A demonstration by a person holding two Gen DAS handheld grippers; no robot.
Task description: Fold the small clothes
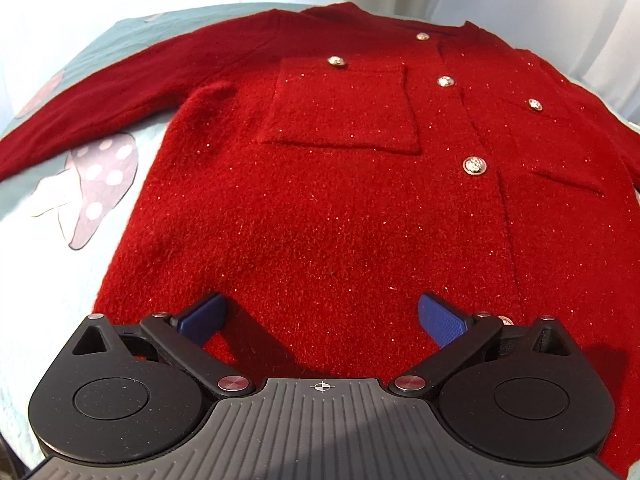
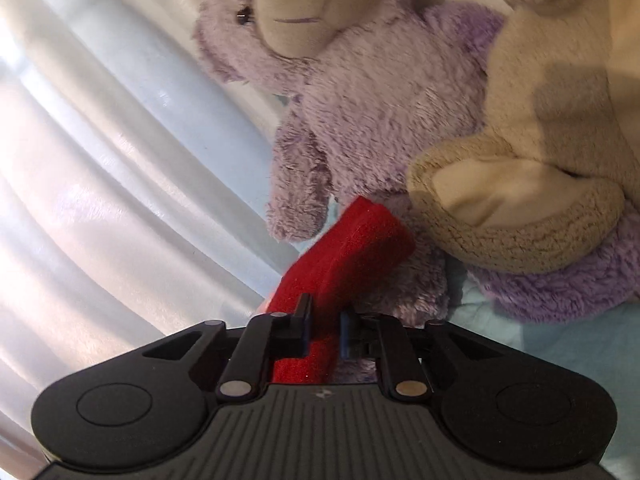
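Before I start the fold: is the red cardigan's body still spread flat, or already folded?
Spread flat. The red cardigan lies front up, both pockets and the buttoned placket showing, one sleeve stretched out sideways.

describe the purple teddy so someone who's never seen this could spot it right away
In the right wrist view, start at the pale curtain filling the left side. Just right of it, on the light blue bedding, sits the purple teddy, beyond the red sleeve held in the jaws. Its shaggy lilac fur and tan muzzle set it apart from the beige plush toy leaning against it.
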